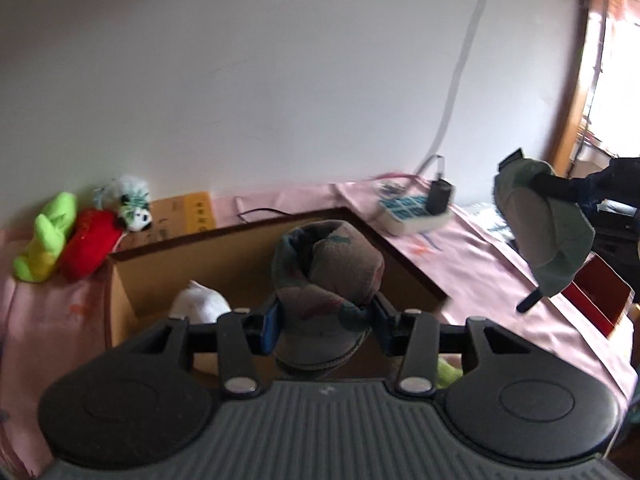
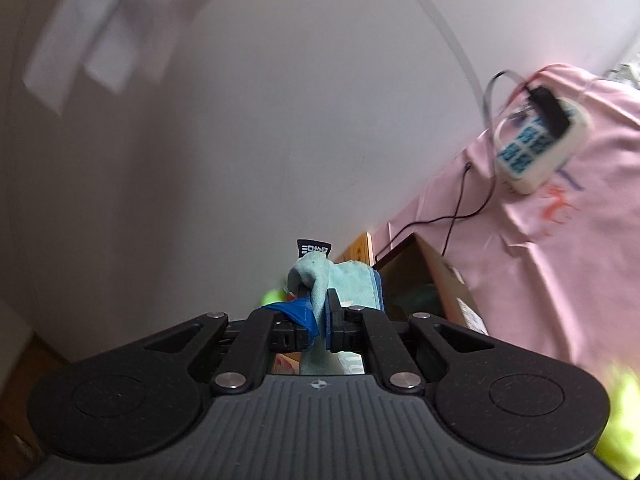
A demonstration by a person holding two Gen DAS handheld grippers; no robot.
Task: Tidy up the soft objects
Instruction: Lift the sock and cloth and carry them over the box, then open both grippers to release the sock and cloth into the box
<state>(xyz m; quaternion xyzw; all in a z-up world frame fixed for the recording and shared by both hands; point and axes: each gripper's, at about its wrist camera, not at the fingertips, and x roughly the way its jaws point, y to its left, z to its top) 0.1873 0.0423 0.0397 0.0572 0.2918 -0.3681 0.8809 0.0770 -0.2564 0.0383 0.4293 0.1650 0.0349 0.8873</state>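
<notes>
Pink cloth (image 1: 480, 276) covers the table in the left wrist view, and a brown cardboard box (image 1: 132, 280) sits open on it. The left gripper (image 1: 326, 322) squeezes a rolled grey-brown sock (image 1: 328, 276) over the box, long side standing up. A white soft thing (image 1: 200, 304) lies inside. Green, red and panda plush toys (image 1: 80, 232) sit by the wall, left of the box. A power strip (image 1: 412, 210) lies behind. In the right wrist view, the right gripper (image 2: 318, 322) pinches a light green cloth (image 2: 320, 276), which points up and away. The box corner (image 2: 436, 276) is just beside it.
</notes>
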